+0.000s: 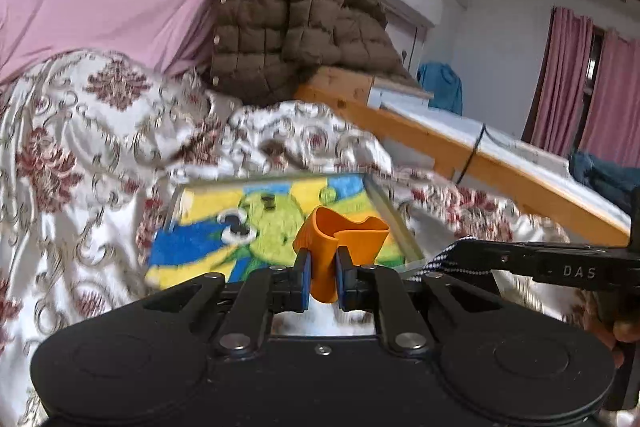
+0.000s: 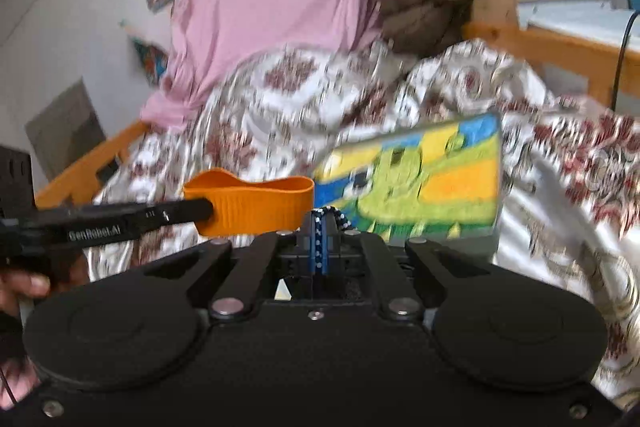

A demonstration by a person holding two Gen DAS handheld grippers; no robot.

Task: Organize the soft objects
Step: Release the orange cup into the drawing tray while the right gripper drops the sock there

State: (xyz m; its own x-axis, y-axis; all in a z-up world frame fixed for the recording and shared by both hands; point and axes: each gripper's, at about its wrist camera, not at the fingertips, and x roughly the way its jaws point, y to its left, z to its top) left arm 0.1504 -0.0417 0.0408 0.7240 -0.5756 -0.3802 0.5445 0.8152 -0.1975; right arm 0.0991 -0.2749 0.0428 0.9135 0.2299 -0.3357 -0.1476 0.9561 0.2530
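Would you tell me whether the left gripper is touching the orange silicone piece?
Touching: in the left wrist view, the left gripper has both blue pads pressed against the orange silicone piece.

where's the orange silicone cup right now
Pinched in the left tongs, the orange cup is just in front of the cartoon mat on the floral quilt.

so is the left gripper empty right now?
No, the left gripper is clamped on an orange ribbed band, pinched between its blue pads in the left wrist view.

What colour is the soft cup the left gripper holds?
Orange cup; clearest in the left wrist view.
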